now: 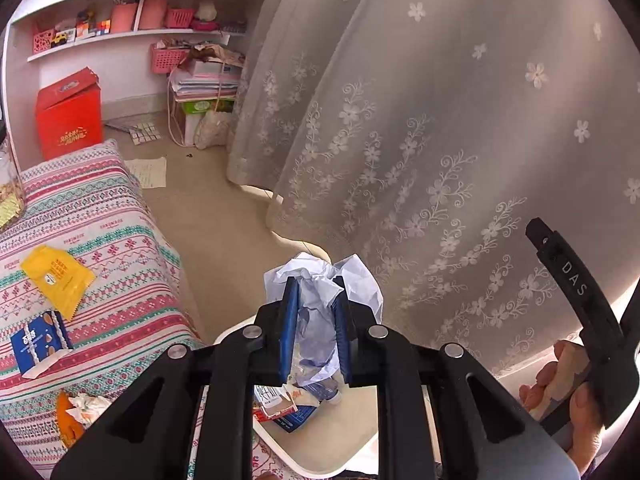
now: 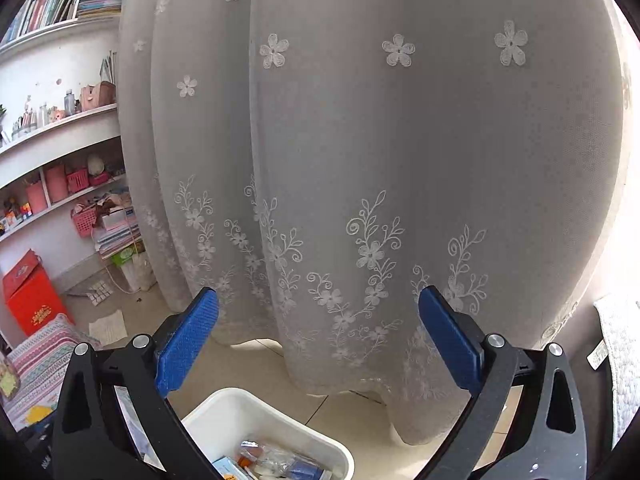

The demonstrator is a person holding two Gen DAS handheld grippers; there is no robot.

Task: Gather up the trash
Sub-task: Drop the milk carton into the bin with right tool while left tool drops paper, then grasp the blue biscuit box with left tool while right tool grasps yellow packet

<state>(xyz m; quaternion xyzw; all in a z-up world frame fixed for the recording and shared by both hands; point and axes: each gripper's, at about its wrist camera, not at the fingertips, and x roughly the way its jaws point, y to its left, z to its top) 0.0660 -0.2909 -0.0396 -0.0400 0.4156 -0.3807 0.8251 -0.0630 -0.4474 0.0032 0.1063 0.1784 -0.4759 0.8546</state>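
Note:
My left gripper [image 1: 316,284] is shut on a crumpled white paper [image 1: 320,280] and holds it above the white trash bin [image 1: 320,452], which holds wrappers and a small bottle. On the striped bed cover [image 1: 112,216] lie a yellow wrapper [image 1: 58,276], a blue snack box [image 1: 38,340] and an orange and white crumpled wrapper [image 1: 80,408]. My right gripper [image 2: 320,320] is open and empty, facing the curtain, above the same bin [image 2: 240,412]. Its black body shows at the right edge of the left wrist view [image 1: 580,320].
A lace curtain [image 1: 420,120] hangs to the floor right behind the bin. A sheet of paper [image 1: 150,172] lies on the floor. A red box [image 1: 68,116], a stack of books and pink baskets stand under white shelves [image 1: 128,36] at the far wall.

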